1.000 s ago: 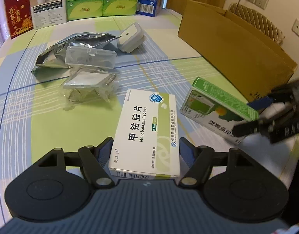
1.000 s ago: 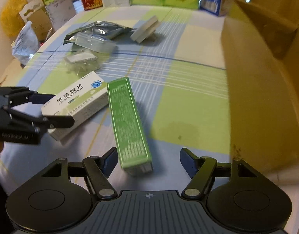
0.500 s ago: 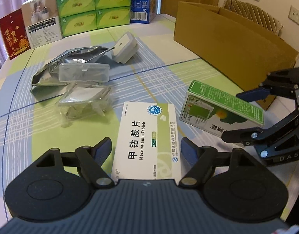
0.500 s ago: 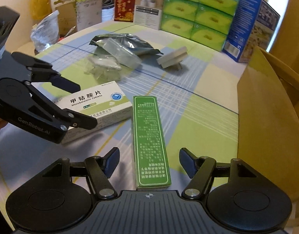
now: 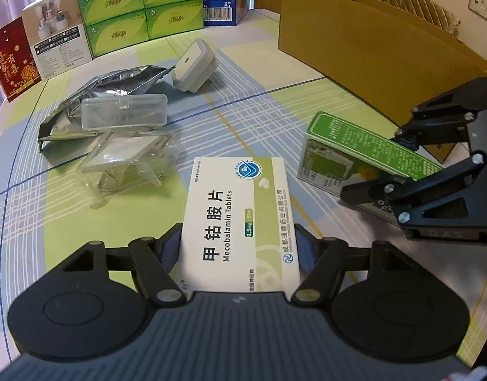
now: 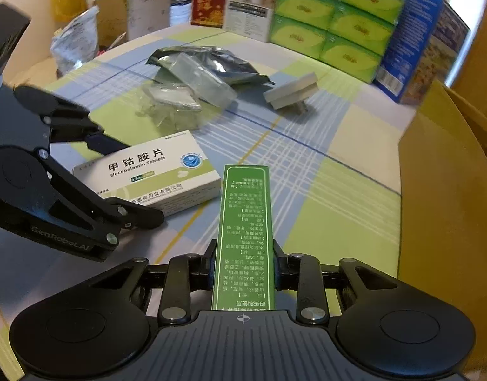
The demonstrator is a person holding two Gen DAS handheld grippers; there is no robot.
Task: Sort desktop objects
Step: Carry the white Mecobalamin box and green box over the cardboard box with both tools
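The left gripper (image 5: pixel 238 247) has its jaws closed on the white "Mecobalamin Tablets" box (image 5: pixel 240 219), resting on the table (image 5: pixel 307 117). The right gripper (image 6: pixel 243 270) clamps the green box (image 6: pixel 245 238), with a cardboard box (image 6: pixel 450 190) at 3 o'clock.

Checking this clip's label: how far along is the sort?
Early. Nothing visibly sorted; the cardboard box's inside is hidden. In hand: left tool shut on the white tablet box, right tool shut on the green box. Left on the table: foil bag, clear case, clear wrapper, white plug.
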